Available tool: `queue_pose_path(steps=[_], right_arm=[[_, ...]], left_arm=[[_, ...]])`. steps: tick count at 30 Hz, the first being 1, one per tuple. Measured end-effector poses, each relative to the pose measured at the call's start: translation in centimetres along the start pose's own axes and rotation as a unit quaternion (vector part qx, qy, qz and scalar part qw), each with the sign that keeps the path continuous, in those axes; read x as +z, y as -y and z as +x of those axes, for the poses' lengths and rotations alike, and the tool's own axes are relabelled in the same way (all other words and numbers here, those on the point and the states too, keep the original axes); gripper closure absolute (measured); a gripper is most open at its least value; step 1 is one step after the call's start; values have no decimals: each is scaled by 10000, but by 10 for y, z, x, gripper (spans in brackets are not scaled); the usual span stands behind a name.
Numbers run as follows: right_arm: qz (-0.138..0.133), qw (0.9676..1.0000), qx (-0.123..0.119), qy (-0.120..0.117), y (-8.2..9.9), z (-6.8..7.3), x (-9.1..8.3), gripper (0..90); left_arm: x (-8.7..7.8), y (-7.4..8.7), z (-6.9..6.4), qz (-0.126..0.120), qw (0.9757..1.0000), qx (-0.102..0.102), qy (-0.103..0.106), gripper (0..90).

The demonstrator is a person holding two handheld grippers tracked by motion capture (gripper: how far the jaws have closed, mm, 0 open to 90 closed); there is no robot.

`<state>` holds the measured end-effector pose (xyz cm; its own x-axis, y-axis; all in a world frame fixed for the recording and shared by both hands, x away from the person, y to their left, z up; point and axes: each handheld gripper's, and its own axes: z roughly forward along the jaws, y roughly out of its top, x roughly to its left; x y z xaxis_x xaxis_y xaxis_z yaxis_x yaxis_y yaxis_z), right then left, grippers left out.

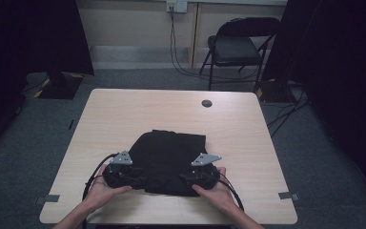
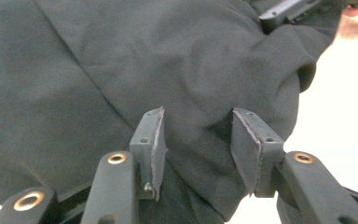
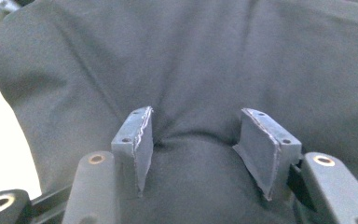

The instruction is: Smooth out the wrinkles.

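Both hand-held grippers, left (image 1: 140, 180) and right (image 1: 185, 177), stand half open astride the near hem of the black cloth (image 1: 171, 155) at the surface's (image 1: 124, 109) 6 o'clock, gripping nothing yet; next, each likely must pinch its bunched fold firmly.

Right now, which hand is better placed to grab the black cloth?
Left, slightly: the left gripper straddles the black cloth beside its edge fold; the right gripper sits over a bulge.

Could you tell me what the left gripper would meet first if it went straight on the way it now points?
The left gripper would run straight into the black garment: its fabric already bulges between the parted jaws. Whether the pads are pressing on it is unclear. Farther along that line sits the right gripper.
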<state>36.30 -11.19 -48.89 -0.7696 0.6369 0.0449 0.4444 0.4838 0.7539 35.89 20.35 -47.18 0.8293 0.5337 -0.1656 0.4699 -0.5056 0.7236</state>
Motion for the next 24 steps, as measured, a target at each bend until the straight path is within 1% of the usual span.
queue_pose_path(steps=[2, 5, 7, 8, 10, 12, 14, 15, 17, 18, 19, 20, 21, 22, 23, 24], right_arm=[[47, 10000, -21, -30, 3, 5, -5, 443], [133, 9999, -12, -108, 8, 9, -14, 443], [171, 9998, -19, -129, 11, 13, -20, 443], [171, 9998, -19, -129, 11, 13, -20, 443], [229, 9995, -29, -192, 15, 19, -25, 443], [304, 9993, -17, -219, 17, 24, -28, 443], [322, 9992, -28, -247, 18, 28, -30, 442], [310, 9992, -39, -248, 17, 29, -31, 437], [219, 9994, -13, -262, 14, 27, -33, 378], [219, 9994, -13, -262, 14, 27, -33, 378], [38, 9996, 70, -273, 9, 21, -37, 368], [-62, 9997, 60, -212, 7, 18, -40, 368], [-158, 9997, 85, -157, 4, 14, -43, 367], [-259, 9995, 149, -127, 2, 10, -45, 368], [-333, 9992, 199, -60, 1, 6, -47, 367], [-369, 9991, 221, 8, -1, 1, -48, 365]], left_arm=[[1, 0, -2, 8, 9999, 101, 92, 573], [3, -1, -4, 7, 9998, 99, 195, 593], [4, -2, -7, 15, 9997, 125, 214, 605], [4, -2, -7, 15, 9997, 125, 214, 610], [5, -3, -11, 45, 9994, 185, 281, 628], [3, -3, -14, 16, 9992, 174, 363, 633], [3, -4, -16, 26, 9992, 177, 361, 634], [1, -4, -17, 28, 9993, 213, 306, 631], [0, -5, -16, 2, 9994, 198, 288, 612], [-1, -5, -16, -49, 9994, 151, 292, 612], [-6, -7, -14, -173, 9991, -65, 379, 589], [-8, -8, -14, -295, 9986, -186, 404, 578], [-9, -10, -16, -358, 9985, -188, 373, 574], [-9, -13, -18, -355, 9990, -90, 270, 579], [-9, -17, -20, -328, 9993, 51, 167, 580], [-9, -17, -20, -328, 9993, 51, 167, 580]])
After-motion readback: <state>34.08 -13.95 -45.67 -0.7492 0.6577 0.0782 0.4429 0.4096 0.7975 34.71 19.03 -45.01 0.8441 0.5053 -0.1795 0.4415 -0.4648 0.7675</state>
